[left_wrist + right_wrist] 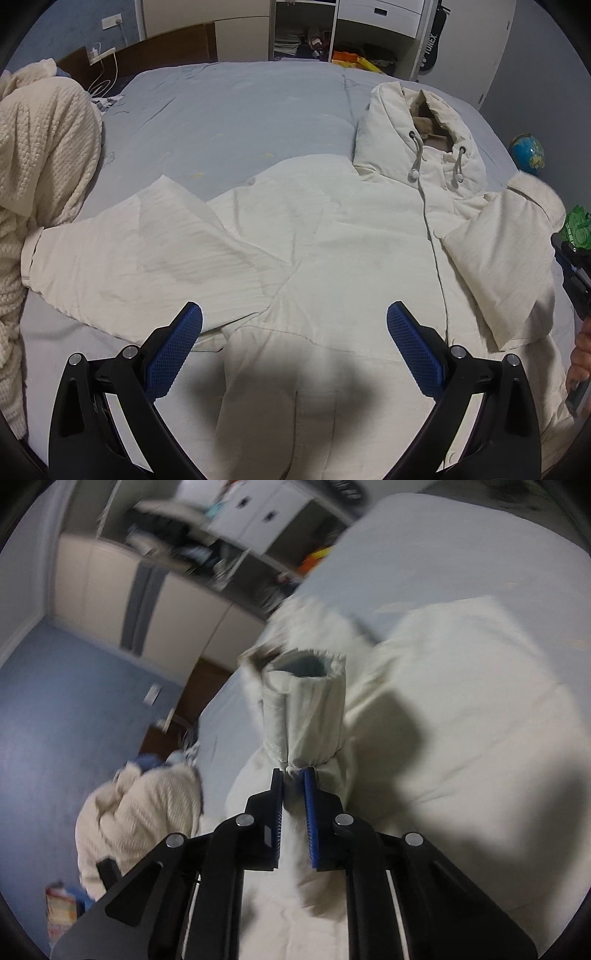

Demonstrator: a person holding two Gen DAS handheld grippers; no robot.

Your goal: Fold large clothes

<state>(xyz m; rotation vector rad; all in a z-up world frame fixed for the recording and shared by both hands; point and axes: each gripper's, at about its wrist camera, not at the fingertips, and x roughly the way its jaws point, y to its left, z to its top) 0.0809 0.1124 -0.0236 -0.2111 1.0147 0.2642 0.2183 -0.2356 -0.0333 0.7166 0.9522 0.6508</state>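
Our right gripper (293,775) pinches the jacket (332,240) sleeve cuff (304,709); left gripper (295,325) gapes wide at frame bottom, so we'd lay that sleeve flat across the chest.

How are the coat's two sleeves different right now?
The left sleeve lies flat on the bed, stretched out sideways; the right sleeve is lifted and folding in over the coat. The left tool is open above the coat, touching no sleeve; the right tool is shut on the right sleeve near its cuff. Both sleeves are cream and puffy.
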